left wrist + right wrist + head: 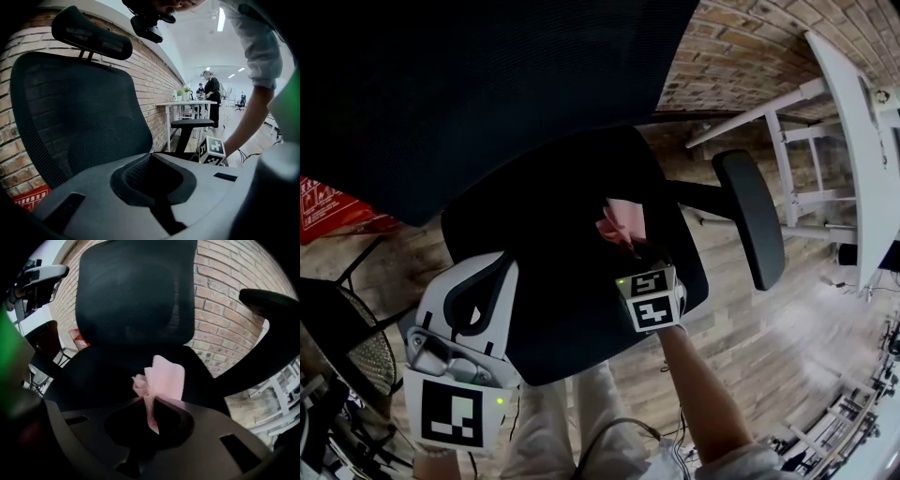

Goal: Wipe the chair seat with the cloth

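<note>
Holds L gripper [487, 272] shut on nothing, at front-left edge of chair seat [553, 309]. Pinches pink cloth [614, 225] in R gripper [630, 248], w/ fabric bunched just past fingertips, over seat's right half; can't tell if touching. Ahead of both finger pairs: mesh backrest [487, 84]. Right of R fingers, apart: armrest [750, 216]. Farther: brick wall [741, 47], white desk [853, 122]. Shows headrest [91, 33] & ppl [212, 91] by desk in L gripper view only. Shows pinch on cloth clearly in R gripper view only.

Head view looks steeply down; both gripper views closely face the chair [136, 296].
</note>
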{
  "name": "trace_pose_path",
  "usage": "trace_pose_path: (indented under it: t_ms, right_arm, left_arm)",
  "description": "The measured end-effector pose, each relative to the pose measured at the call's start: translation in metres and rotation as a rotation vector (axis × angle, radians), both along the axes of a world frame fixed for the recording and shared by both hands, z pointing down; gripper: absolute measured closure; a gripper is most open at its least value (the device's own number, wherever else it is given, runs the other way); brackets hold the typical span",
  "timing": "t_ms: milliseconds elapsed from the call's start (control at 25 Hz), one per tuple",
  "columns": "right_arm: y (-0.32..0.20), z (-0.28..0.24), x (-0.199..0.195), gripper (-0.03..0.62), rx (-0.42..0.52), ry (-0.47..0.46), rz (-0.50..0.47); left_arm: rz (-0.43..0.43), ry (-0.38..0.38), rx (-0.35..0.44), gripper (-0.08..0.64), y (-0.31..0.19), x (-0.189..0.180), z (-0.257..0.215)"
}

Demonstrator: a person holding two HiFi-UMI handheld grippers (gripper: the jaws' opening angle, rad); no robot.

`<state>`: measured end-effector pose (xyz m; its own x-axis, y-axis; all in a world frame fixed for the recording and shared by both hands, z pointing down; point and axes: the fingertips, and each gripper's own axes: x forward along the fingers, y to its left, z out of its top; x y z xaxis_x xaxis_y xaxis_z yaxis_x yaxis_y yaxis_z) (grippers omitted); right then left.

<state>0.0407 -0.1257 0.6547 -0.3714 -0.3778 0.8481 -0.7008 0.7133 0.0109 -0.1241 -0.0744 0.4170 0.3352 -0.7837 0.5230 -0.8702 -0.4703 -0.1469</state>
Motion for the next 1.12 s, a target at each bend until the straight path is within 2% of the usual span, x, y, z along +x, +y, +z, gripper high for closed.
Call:
trace_pose_path:
  t_ms: [360, 800, 1120]
  right_arm:
    - [0.063, 0.003, -0.059, 0.535, -0.064, -0.08, -0.106]
    - [0.176, -0.009, -0.145, 0.535, -0.16, -0.19, -0.37]
    - [0.243, -0.022, -0.163, 0.535, -0.23, -0.242, -0.516]
  left_arm:
    - [-0.025, 0.008, 0.014, 0.541, 0.005, -0.007, -0.003]
    - [-0.026, 0.02, 0.02, 0.541, 0.009, -0.008, -0.003]
    - [-0.021, 0.021, 0.021, 0.541, 0.013, -0.006, -0.003]
